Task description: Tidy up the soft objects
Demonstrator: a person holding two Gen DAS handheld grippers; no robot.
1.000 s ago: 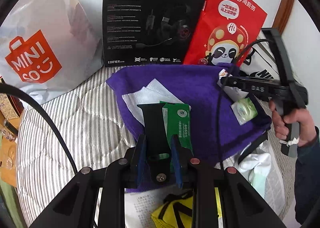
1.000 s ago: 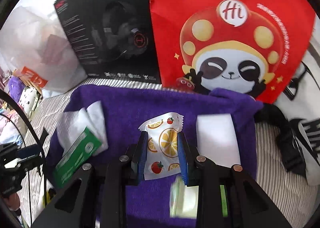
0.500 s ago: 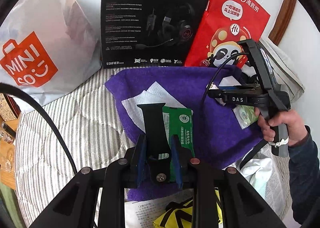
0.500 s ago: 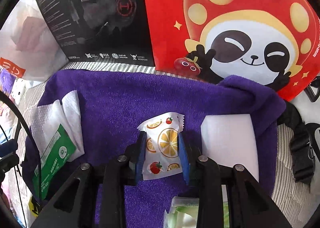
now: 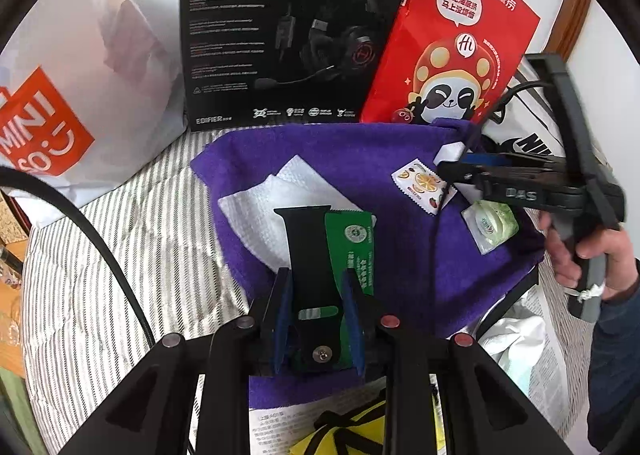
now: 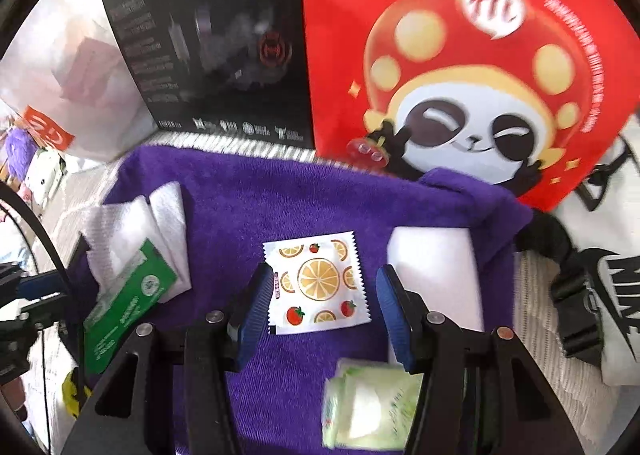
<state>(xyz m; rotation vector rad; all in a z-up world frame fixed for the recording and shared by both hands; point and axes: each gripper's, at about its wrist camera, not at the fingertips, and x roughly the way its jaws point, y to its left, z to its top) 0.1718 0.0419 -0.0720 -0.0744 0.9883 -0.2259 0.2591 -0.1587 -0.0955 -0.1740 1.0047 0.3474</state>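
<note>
A purple towel (image 5: 360, 159) lies spread on the striped bedding. My left gripper (image 5: 316, 279) is shut on a black strap (image 5: 310, 251), which hangs over a green packet (image 5: 354, 243) and a white tissue (image 5: 264, 203). My right gripper (image 6: 322, 289) is low over the towel (image 6: 280, 207), its jaws opening. The fruit-print packet (image 6: 318, 283) lies flat between them, and the right pad stands clear of it. In the left wrist view the same packet (image 5: 422, 185) lies at the right gripper's (image 5: 448, 171) tip. A white pad (image 6: 436, 271) and a pale green wipes packet (image 6: 372, 407) lie beside it.
A black headset box (image 5: 296, 31), a red panda bag (image 5: 456, 47) and a white MINISO bag (image 5: 72, 95) stand along the back. A white Nike bag (image 6: 612, 287) with a black buckle strap lies to the right. Printed paper and a yellow-black item (image 5: 344, 435) lie near the towel's front edge.
The right gripper came down onto the towel with the fruit-print packet, and its jaws have spread apart from it. The left gripper still holds the black strap in the same place.
</note>
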